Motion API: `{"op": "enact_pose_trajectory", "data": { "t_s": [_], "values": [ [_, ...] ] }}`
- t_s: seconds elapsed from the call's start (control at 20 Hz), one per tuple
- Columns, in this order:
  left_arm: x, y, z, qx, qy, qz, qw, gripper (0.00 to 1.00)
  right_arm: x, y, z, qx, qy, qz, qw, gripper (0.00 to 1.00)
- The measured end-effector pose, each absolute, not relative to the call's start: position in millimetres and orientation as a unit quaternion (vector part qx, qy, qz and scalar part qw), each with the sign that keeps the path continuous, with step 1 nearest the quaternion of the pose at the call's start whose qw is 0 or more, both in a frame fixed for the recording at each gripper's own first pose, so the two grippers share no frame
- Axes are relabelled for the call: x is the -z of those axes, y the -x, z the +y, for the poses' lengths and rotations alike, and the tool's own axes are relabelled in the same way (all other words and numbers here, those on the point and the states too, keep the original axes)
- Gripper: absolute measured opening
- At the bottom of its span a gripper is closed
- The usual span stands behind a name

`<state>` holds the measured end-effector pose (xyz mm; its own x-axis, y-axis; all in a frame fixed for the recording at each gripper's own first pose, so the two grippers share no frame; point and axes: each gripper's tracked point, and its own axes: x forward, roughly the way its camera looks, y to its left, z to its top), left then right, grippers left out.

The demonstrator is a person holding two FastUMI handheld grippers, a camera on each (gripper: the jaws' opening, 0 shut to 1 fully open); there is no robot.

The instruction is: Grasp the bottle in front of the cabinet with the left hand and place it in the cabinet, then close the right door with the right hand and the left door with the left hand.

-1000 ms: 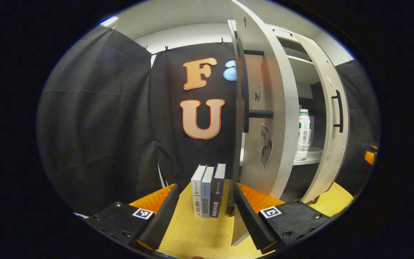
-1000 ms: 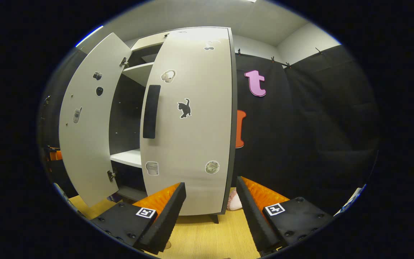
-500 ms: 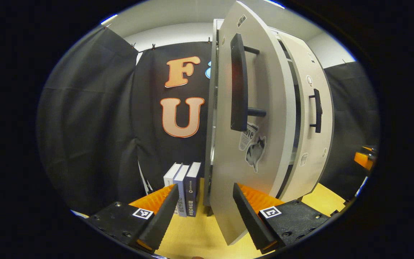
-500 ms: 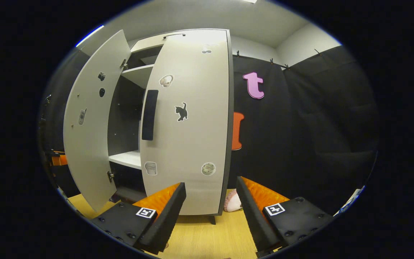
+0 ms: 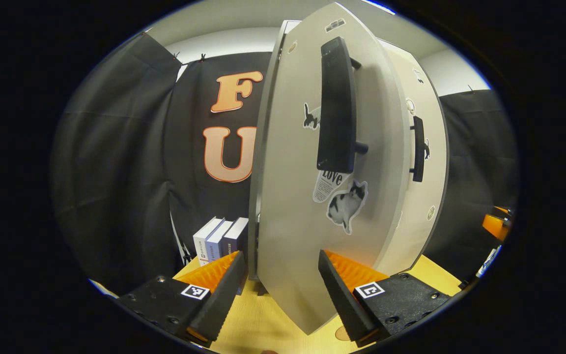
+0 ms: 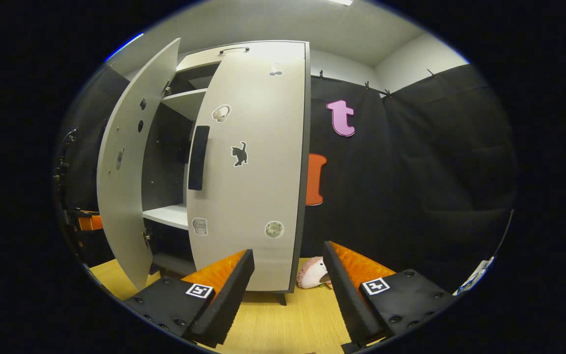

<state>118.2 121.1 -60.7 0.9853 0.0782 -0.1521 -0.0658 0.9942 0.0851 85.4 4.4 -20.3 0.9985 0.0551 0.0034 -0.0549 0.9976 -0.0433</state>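
Observation:
In the left gripper view the cabinet's left door (image 5: 297, 206) stands close in front, half swung, with its black handle (image 5: 337, 105) high up. My left gripper (image 5: 278, 295) is open, and the door's lower edge sits between its fingers. Behind it is the right door (image 5: 425, 196), and both doors hide the shelf and the bottle. In the right gripper view the right door (image 6: 256, 172) is nearly shut, the left door (image 6: 123, 177) stands ajar, and a white shelf (image 6: 165, 216) shows in the gap. My right gripper (image 6: 288, 290) is open and empty, a little back from the right door.
Three books (image 5: 216, 236) stand on the wooden tabletop (image 5: 273, 329) left of the cabinet. A pink and white plush toy (image 6: 312, 273) lies by the cabinet's right foot. Black cloth walls close in on both sides.
The left door has swung towards shut in front of my left gripper, covering the bottle and shelf. The right gripper has drawn back slightly from the right door.

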Motion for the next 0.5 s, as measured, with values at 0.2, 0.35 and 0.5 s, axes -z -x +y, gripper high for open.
{"op": "enact_pose_trajectory", "data": {
  "t_s": [0.2, 0.35, 0.5],
  "values": [
    [65, -136, 105, -0.027, -0.036, 0.076, 0.996, 0.93, 24, -86, 0, -0.025, 0.025, 0.0, 0.999, 0.94],
    [67, -155, 81, -0.009, -0.032, 0.073, 0.997, 0.93, 27, -84, -7, -0.018, 0.026, 0.003, 0.999, 0.94],
    [71, -178, 68, -0.012, -0.042, 0.072, 0.996, 0.94, 26, -80, -19, -0.008, 0.031, 0.002, 0.999, 0.94]
  ]
}}
